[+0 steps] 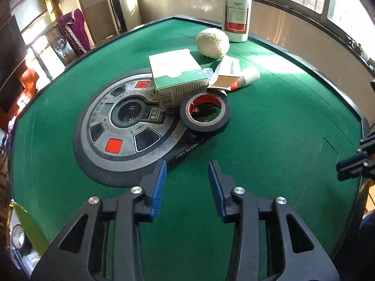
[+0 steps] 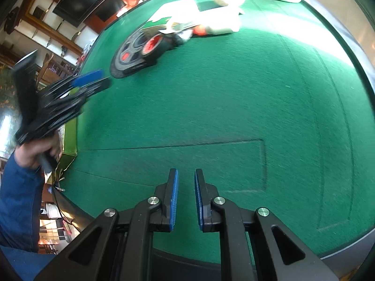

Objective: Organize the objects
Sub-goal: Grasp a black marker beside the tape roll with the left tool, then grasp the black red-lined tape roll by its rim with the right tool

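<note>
My left gripper (image 1: 187, 166) hovers open over the green felt table (image 1: 269, 140), with nothing between its blue pads. Just ahead of it lie a black pen (image 1: 189, 148) and a black tape roll (image 1: 205, 112) that leans on a green-and-white carton (image 1: 178, 79). Behind these lie a white-capped tube (image 1: 248, 76), a white woolly ball (image 1: 212, 43) and an upright white bottle (image 1: 236, 11) with a red cap. My right gripper (image 2: 186, 172) is shut and empty above bare felt near the table edge. In the right wrist view the left gripper (image 2: 93, 77) appears blurred at the left, held by a hand.
A round grey control dial (image 1: 131, 128) with red buttons is set into the table's middle, partly under the carton and tape. A yellow-green box (image 2: 70, 135) stands at the table's left edge. The table has a raised dark rim (image 1: 332, 70), with windows beyond it.
</note>
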